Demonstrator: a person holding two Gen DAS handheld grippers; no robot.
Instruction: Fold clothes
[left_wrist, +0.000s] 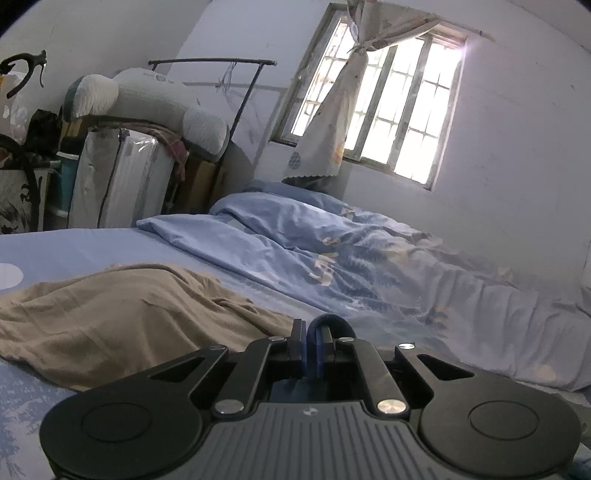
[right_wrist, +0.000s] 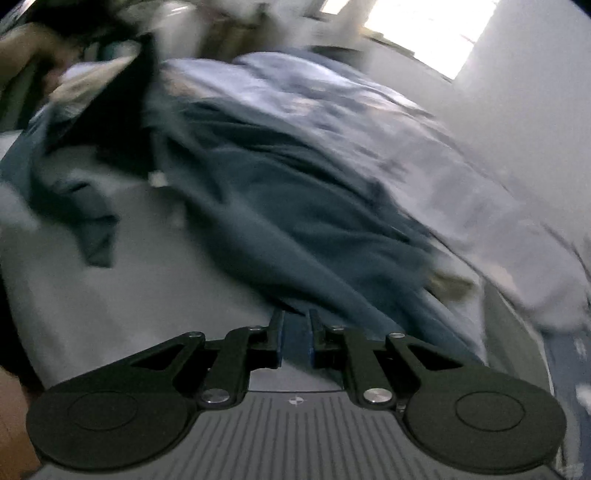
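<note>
On blue bed (left_wrist: 92, 243), tan garment (left_wrist: 122, 314).

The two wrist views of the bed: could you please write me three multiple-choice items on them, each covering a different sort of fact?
1. In the left wrist view, where is the tan garment?
A. Spread on the bed, left of the left gripper
B. Hanging on the wall
C. On the floor

2. In the right wrist view, what colour is the garment running up from the right gripper?
A. Red
B. Dark blue
C. White

3. How do the left gripper's fingers stand?
A. Spread wide
B. Closed together
C. Out of view

Answers:
1 A, the tan cloth lies rumpled on the blue sheet.
2 B, the cloth is dark blue against the paler bedding, though the view is blurred.
3 B, the two fingers meet with almost no gap.
</note>
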